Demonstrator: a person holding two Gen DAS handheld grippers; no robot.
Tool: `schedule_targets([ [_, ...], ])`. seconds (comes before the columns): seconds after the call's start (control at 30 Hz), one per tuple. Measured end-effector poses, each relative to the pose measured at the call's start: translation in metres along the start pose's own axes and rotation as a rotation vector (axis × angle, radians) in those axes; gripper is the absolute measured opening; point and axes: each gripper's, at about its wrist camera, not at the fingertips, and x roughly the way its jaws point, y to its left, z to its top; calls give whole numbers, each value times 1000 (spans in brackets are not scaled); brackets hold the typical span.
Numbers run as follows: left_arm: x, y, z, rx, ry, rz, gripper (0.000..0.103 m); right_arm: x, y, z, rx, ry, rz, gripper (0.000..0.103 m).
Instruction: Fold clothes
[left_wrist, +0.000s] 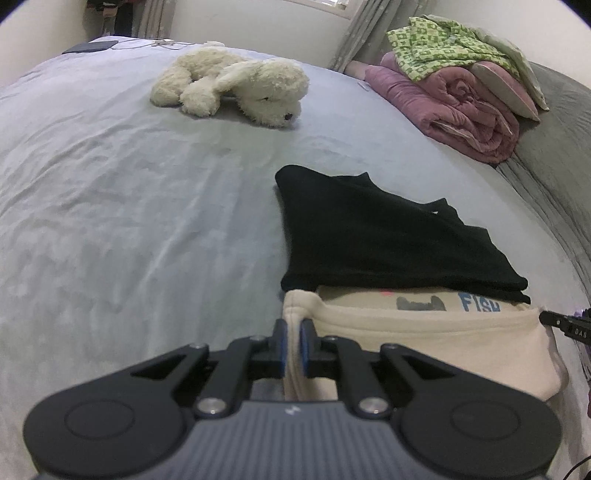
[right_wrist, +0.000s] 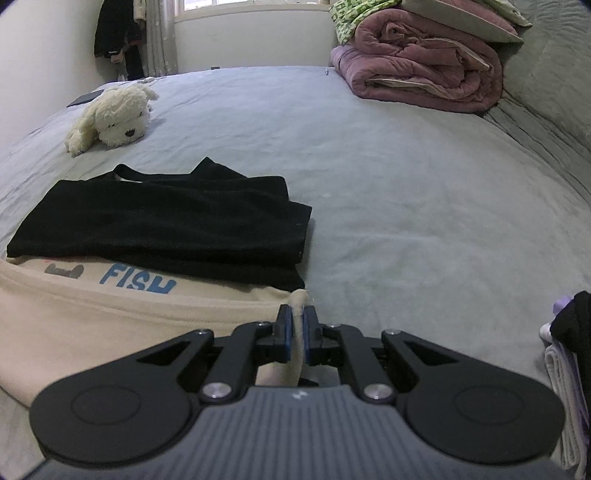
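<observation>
A cream shirt (left_wrist: 424, 332) printed with blue "FISH" lettering lies on the grey bed, its near edge folded up. My left gripper (left_wrist: 293, 328) is shut on the shirt's left corner; the cloth runs between the blue pads. My right gripper (right_wrist: 298, 317) is shut on the cream shirt (right_wrist: 110, 317) at its right corner. A folded black garment (left_wrist: 376, 229) lies flat just beyond the cream shirt, overlapping its far edge; the same black garment (right_wrist: 166, 218) fills the left middle of the right wrist view. The right gripper's tip (left_wrist: 557, 321) shows at the left wrist view's right edge.
A cream plush dog (left_wrist: 236, 85) lies farther back on the grey bedsheet (left_wrist: 129, 184). A rolled pink quilt (right_wrist: 424, 62) with green patterned clothes (left_wrist: 447, 44) and pillows sits at the back right. A pile of clothes (right_wrist: 569, 369) is at the right edge. A dark tablet (left_wrist: 92, 46) lies far back.
</observation>
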Motion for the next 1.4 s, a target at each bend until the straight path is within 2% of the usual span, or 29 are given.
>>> schedule_targets([
  [0.4, -3, -1, 2, -13, -23, 1, 8, -4, -1, 3, 31, -45, -14, 6],
  [0.53, 4, -2, 0, -1, 0, 25, 9, 4, 2, 0, 18, -3, -32, 6],
  [0.73, 2, 2, 0, -13, -7, 35, 17, 4, 3, 0, 23, -2, -42, 6],
  [0.9, -1, 5, 2, -18, -22, 58, 17, 4, 3, 0, 27, 1, -43, 7],
  [1.4, -2, 3, 1, -21, 0, 39, 17, -2, 2, 2, 42, -22, -36, 9],
])
